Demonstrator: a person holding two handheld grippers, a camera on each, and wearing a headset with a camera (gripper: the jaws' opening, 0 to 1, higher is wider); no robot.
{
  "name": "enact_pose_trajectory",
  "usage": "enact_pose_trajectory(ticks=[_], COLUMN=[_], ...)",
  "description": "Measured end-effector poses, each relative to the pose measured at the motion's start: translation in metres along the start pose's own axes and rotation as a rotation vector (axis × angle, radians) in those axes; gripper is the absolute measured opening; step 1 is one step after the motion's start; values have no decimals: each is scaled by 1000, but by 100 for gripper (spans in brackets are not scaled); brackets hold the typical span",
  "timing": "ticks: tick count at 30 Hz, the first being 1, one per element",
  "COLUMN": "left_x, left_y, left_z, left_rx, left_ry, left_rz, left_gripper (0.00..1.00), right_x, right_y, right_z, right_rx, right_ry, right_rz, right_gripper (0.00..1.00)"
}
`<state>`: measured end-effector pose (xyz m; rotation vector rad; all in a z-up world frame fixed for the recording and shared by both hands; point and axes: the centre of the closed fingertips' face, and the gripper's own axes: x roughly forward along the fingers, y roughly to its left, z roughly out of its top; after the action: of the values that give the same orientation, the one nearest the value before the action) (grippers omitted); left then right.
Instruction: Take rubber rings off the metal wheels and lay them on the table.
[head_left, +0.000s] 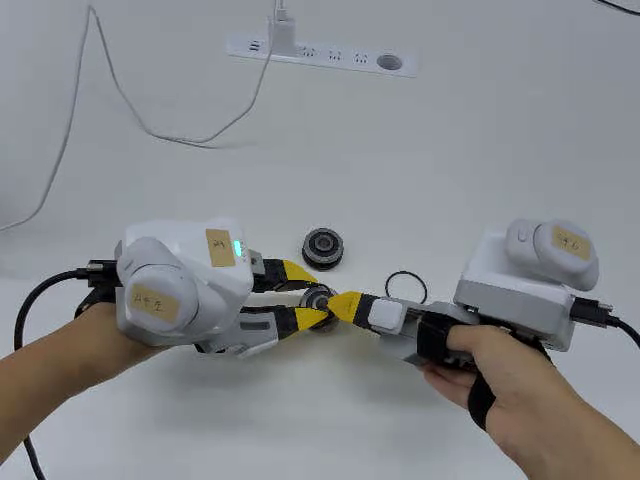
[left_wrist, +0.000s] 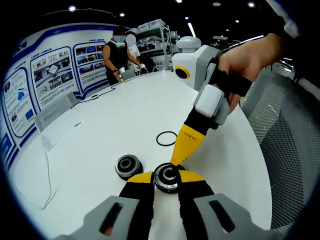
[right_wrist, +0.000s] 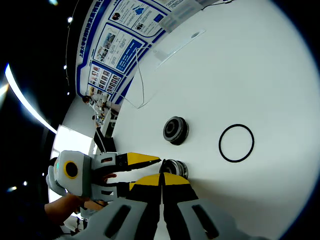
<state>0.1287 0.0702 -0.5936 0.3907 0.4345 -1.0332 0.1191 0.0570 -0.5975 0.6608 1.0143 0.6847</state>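
The left gripper (head_left: 305, 296) clamped one wheel (head_left: 319, 298) just above the tabletop (head_left: 470, 160). The right gripper (head_left: 345, 306), jaws pressed together, touched that wheel's rim from 3 o'clock. Whether it had nipped any rubber could not be told.

To do this step well, I judged, the left gripper should hold the wheel firmly without covering its groove. The right tips should catch the rubber at one spot, draw it outward over the flange, then peel it round rather than yank.

Counted: two wheels, the second wheel (head_left: 324, 246) lying at 12 o'clock of the held one. There was one ring (head_left: 405, 272), flat on the tabletop at 3 o'clock, and two grippers.
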Motion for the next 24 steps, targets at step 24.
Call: enact_pose_trajectory(ticks=[24], left_x=[-43], left_y=[35], left_z=[30], left_rx=[-135], left_ry=[-144], left_rz=[161], left_gripper=[44], right_x=[-15], right_y=[10], right_z=[27], right_rx=[40], right_ry=[-64], right_rz=[41], right_gripper=[2])
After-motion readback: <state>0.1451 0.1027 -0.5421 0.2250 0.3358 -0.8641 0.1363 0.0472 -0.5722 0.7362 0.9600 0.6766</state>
